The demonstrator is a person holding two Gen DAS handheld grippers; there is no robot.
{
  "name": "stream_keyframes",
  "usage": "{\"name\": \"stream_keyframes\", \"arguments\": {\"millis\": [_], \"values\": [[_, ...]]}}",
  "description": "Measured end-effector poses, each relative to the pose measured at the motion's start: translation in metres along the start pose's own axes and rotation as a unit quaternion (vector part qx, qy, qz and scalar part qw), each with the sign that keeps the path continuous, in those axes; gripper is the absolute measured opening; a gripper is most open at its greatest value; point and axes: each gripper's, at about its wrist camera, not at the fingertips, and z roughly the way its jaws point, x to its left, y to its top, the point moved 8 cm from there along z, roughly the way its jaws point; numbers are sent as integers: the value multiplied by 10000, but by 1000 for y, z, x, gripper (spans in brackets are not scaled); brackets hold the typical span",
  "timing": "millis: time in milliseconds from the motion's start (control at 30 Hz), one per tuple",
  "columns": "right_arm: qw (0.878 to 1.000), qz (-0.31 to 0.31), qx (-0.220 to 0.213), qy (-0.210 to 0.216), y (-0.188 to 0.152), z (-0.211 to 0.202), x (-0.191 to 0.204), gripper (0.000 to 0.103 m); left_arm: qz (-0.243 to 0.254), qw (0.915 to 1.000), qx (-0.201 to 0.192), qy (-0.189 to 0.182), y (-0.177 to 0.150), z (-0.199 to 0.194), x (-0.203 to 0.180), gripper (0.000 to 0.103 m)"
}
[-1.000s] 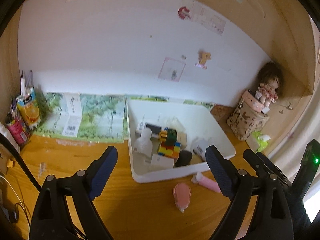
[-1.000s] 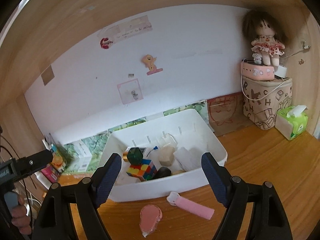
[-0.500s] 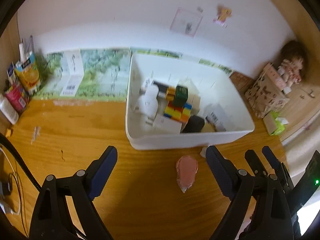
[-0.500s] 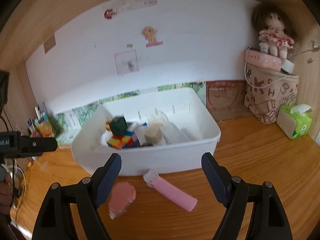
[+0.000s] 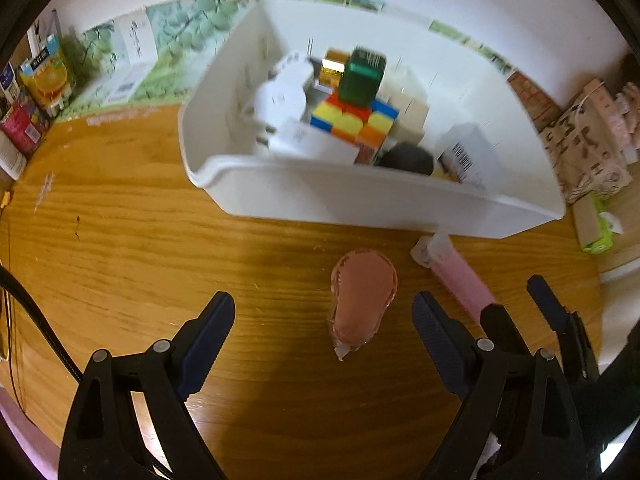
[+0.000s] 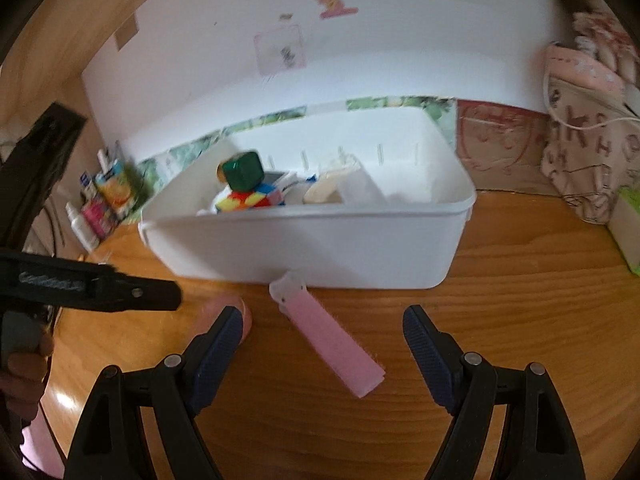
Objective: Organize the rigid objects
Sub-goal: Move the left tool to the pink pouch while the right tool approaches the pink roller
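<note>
Only leftward: black lump [image 5: 408, 158] in bin [image 5: 360, 200].

Both tools have come down toward the bench and tipped to look more steeply at it. The left tool [image 5: 323, 338] now hangs wide open with the pink pouch [image 5: 362, 300] lying between its fingers, where a second ago the pouch lay farther off. The right tool [image 6: 322, 350] has likewise closed in, open, over the pink comb [image 6: 334, 342] near the white bin [image 6: 312, 248]
</note>
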Motion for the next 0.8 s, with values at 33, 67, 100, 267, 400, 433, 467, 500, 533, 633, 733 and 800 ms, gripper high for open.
{"name": "stream_keyframes", "arguments": {"millis": [33, 67, 100, 267, 400, 433, 467, 500, 533, 633, 733, 800], "values": [[9999, -47, 80, 38, -2, 2, -1, 83, -19, 10000, 37, 36, 0, 3, 0, 92], [9998, -80, 190, 75, -4, 5, -2, 83, -47, 9999, 79, 78, 0, 8, -1, 92], [9995, -92, 278, 105, -6, 8, -4, 83, -89, 9998, 138, 132, 0, 13, -2, 92], [9969, -145, 683, 361, -14, 18, -6, 83, -160, 9986, 335, 386, 0, 28, -4, 92], [9947, -99, 863, 556, -18, 22, -5, 83, -119, 9969, 477, 607, -1, 39, -7, 92], [9940, -102, 916, 596, -19, 23, -4, 83, -121, 9966, 501, 638, -1, 40, -7, 92], [9933, -114, 956, 633, -20, 23, -3, 83, -124, 9963, 520, 673, -1, 42, -8, 92], [9928, -128, 986, 666, -21, 24, -2, 83, -116, 9960, 531, 705, -1, 43, -8, 92], [9926, -130, 1008, 667, -21, 24, -2, 83, -95, 9958, 546, 731, -1, 44, -9, 92], [9910, -110, 1192, 597, -25, 29, -2, 83, -4, 9951, 578, 802, -1, 48, -13, 92], [9897, -53, 1317, 560, -28, 32, -5, 83, 13, 9943, 605, 878, 0, 53, -17, 92], [9897, -78, 1317, 551, -29, 32, -6, 79, 3, 9943, 597, 879, 0, 55, -19, 91]]}}
